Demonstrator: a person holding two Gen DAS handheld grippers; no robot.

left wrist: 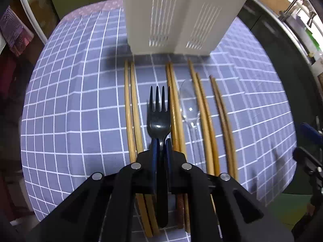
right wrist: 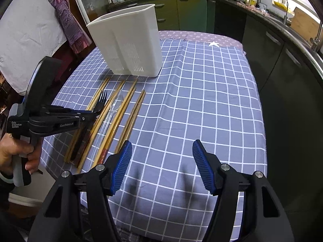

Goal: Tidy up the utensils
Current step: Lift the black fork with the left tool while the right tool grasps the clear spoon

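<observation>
**Fork Pinched at the Neck, White Holder Waiting Ahead**

A kitchen table under a blue checked cloth (right wrist: 201,100); the left gripper (left wrist: 161,141) has its blue pads pressed together on a black fork (left wrist: 159,117), clamped just below the head where the handle begins, while the right gripper (right wrist: 161,167) hangs over bare cloth with its jaws standing well apart and nothing between them. The fork sits in the row of utensils in front of the white holder (left wrist: 181,16), between two pairs of wooden chopsticks (left wrist: 133,111); its long axis runs straight along the gripper's own line, tines pointing away toward the holder, handle trailing back beneath the jaws; whether it has left the cloth cannot be told. A clear spoon (left wrist: 188,104) lies just to its right, bowl toward the holder, and further chopstick pairs lie beyond that, all roughly parallel.

The fork looks like light, stiff plastic with a glossy surface; it should carry easily but could swivel or slip in a narrow pinch, so the hold near the neck, close to the head's weight, seems a sound one. The chopsticks are thin, rigid and apt to roll, best taken as a pair around the middle; the spoon is see-through and hard to judge, probably as light and slick as the fork. A person's hand (right wrist: 14,153) grips the left tool's handle at the edge of the right camera's view.
</observation>
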